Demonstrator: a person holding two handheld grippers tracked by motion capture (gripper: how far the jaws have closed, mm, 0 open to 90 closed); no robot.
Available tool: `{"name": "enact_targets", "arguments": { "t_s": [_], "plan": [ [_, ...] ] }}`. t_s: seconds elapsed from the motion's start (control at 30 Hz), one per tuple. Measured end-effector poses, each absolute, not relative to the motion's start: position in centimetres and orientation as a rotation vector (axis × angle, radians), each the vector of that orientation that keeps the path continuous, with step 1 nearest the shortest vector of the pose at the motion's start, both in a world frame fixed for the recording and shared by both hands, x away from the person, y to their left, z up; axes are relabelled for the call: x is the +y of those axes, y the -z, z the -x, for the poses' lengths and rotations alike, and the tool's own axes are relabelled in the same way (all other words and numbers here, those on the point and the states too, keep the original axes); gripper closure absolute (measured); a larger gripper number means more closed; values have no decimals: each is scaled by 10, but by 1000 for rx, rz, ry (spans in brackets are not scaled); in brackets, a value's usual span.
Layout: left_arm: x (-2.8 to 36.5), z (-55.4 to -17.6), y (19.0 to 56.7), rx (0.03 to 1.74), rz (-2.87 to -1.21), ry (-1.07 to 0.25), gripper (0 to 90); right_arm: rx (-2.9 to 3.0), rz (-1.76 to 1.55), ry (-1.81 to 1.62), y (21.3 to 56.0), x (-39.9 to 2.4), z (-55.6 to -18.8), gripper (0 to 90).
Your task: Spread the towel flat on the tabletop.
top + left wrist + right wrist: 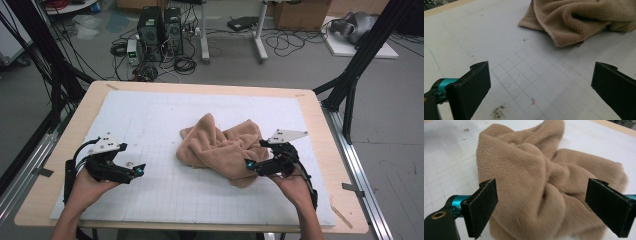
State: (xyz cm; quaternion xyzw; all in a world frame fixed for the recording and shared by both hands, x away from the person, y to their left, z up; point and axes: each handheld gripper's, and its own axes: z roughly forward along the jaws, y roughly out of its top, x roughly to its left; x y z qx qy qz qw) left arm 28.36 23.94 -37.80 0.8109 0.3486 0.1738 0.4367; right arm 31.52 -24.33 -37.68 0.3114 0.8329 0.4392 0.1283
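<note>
A crumpled tan towel [220, 147] lies in a heap near the middle of the white gridded mat [165, 120]. My right gripper [248, 164] hovers at the towel's near right edge, open, its jaws spread wide on either side of the towel's folds [536, 192] without closing on them. My left gripper [141, 170] sits low over the mat at the near left, open and holding nothing, well apart from the towel [579, 20], which lies ahead and to its right.
The mat covers a wooden table [55, 150] with a bare rim all round. Small dark crumbs [498, 112] and a pink speck [533, 101] mark the mat by the left gripper. Computer boxes, cables and black frame legs stand on the floor beyond.
</note>
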Motion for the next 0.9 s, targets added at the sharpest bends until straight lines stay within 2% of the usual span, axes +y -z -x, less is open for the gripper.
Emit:
{"name": "enact_targets", "arguments": {
  "t_s": [0.03,0.1,0.17,0.23,0.27,0.43,0.47,0.5,0.57,0.6,0.7,0.77,0.9],
  "plan": [
    [237,-284,377,864,-2016,-432,27,2422,-906,-1277,377,-243,-315,102],
    [233,-286,376,850,-2018,-430,28,2460,-877,-1261,381,-231,-322,170],
    [227,-287,375,843,-2008,-424,130,2507,-865,-1233,385,-225,-326,230],
    [224,-289,376,863,-2000,-428,191,2526,-866,-1212,388,-222,-327,235],
    [222,-290,377,868,-2001,-425,206,2556,-869,-1183,393,-219,-330,313],
    [208,-298,382,825,-2016,-396,268,2609,-889,-1173,404,-215,-334,513],
    [204,-299,383,802,-2023,-387,268,2609,-889,-1173,404,-215,-334,513],
    [200,-301,384,783,-2030,-374,284,2618,-898,-1184,406,-215,-335,601],
    [192,-305,386,751,-2044,-359,330,2628,-896,-1193,406,-216,-335,631],
    [186,-307,387,731,-2060,-347,364,2636,-887,-1196,406,-216,-335,713],
    [171,-315,390,697,-2097,-333,394,2641,-866,-1199,404,-216,-334,752],
    [161,-319,393,669,-2112,-316,445,2640,-845,-1204,402,-216,-333,770],
    [142,-328,402,627,-2160,-251,485,2634,-841,-1219,401,-218,-335,770]
  ]
}}
